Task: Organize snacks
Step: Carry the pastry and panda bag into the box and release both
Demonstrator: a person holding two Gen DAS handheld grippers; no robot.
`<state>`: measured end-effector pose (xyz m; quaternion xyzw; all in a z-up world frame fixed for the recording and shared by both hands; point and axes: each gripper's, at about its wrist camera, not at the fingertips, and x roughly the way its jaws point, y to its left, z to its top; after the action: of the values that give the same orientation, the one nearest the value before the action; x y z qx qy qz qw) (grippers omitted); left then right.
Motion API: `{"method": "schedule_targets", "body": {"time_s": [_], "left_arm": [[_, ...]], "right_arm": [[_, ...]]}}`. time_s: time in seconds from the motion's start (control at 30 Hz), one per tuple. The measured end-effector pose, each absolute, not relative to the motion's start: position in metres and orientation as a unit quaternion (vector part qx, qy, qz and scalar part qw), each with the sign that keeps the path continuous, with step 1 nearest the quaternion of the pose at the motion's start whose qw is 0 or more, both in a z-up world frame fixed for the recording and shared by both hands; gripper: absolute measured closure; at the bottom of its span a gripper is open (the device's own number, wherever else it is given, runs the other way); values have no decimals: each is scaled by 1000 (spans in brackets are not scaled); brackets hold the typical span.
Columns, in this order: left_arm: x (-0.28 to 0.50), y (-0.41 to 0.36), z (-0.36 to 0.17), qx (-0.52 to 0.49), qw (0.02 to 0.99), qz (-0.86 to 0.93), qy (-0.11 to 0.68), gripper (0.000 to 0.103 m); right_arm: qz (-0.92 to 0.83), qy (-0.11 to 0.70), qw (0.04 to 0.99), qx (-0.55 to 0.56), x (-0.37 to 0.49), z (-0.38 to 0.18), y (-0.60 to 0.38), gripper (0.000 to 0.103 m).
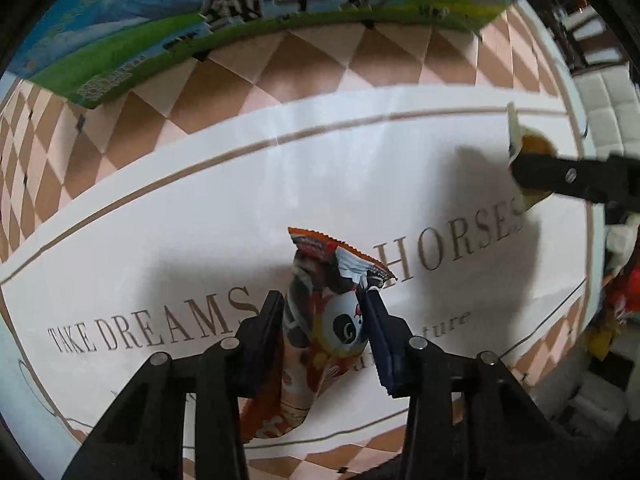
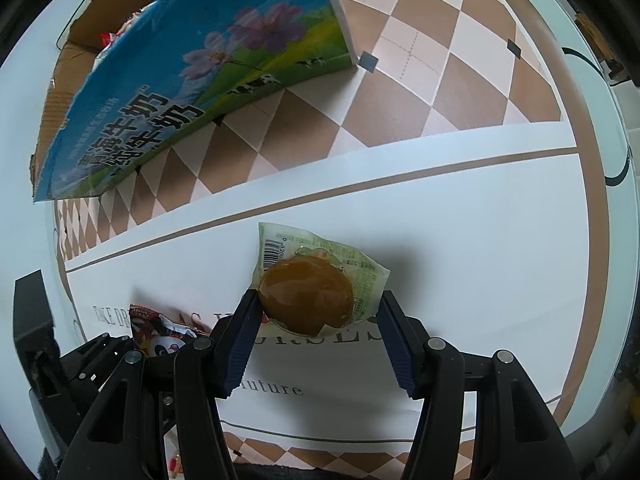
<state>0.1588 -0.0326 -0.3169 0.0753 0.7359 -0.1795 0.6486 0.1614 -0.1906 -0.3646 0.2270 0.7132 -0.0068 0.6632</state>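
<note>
My left gripper (image 1: 324,300) points down over the white tablecloth and is shut on an orange snack packet with a panda face (image 1: 320,312), which hangs between its fingers. The same panda packet (image 2: 160,332) shows at the lower left of the right wrist view. My right gripper (image 2: 318,300) is shut on a clear green-printed packet holding a round brown egg (image 2: 308,296); one pad touches the egg, the other the wrapper edge. From the left wrist view, the right gripper (image 1: 520,172) and its egg packet (image 1: 536,144) are at the right.
A blue and green milk carton box (image 2: 192,80) lies open at the back left, with some wrappers inside (image 2: 116,36); the box (image 1: 240,12) also fills the top of the left view. The tablecloth (image 1: 280,184) has a brown checkered border. Red and yellow things (image 1: 624,296) sit beyond the table's right edge.
</note>
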Motion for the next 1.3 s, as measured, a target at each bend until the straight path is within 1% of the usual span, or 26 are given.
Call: {"method": "schedule_targets", "body": {"time_s": [0.17, 0.23, 0.47, 0.63, 0.7, 0.87, 1.03, 1.17, 1.27, 1.3], "left_arm": [[181, -16, -278, 25, 655, -193, 730, 65], [193, -14, -252, 0, 662, -198, 723, 65], [253, -17, -157, -49, 717, -230, 656, 65], [315, -30, -139, -51, 742, -235, 626, 65], [336, -32, -141, -51, 744, -227, 626, 65], [385, -44, -178, -56, 728, -215, 648, 65], [420, -52, -232, -72, 684, -205, 696, 65], [423, -56, -257, -72, 660, -206, 719, 64], [422, -56, -274, -72, 643, -194, 737, 64], [422, -56, -276, -72, 641, -192, 740, 62]], "right_arm": [[7, 700, 675, 233, 166, -344, -190, 42], [15, 692, 684, 233, 169, -330, -189, 42], [51, 642, 727, 239, 201, -252, -196, 42], [58, 615, 754, 226, 243, -212, -202, 42], [54, 609, 760, 220, 263, -205, -207, 42], [44, 613, 762, 203, 307, -212, -208, 42], [46, 636, 744, 199, 335, -244, -202, 42], [57, 662, 719, 204, 344, -274, -196, 41], [76, 692, 683, 221, 347, -300, -192, 39], [77, 701, 671, 229, 347, -307, -193, 34]]}}
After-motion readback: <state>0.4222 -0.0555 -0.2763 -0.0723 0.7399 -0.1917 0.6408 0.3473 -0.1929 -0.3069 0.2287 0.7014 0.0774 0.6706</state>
